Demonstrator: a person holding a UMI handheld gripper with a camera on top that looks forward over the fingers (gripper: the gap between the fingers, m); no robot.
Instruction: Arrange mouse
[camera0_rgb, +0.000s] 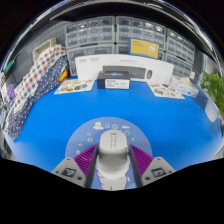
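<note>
A grey and white mouse (112, 146) sits between the fingers of my gripper (112, 160). Both purple pads (87, 158) press against its sides, so the gripper is shut on it. The mouse points away from me. Under and just ahead of it lies a pale blue mouse mat (97, 128) with small printed pictures, resting on the blue table (60, 125). The mouse's rear end is hidden low between the fingers, and I cannot tell whether it touches the mat.
A white printer (120, 70) stands at the far side of the table, with papers (75, 86) to its left and more items to its right. A checkered cloth (35, 78) hangs at the left, a green plant (213, 92) at the right. Shelves of bins (125, 35) line the back.
</note>
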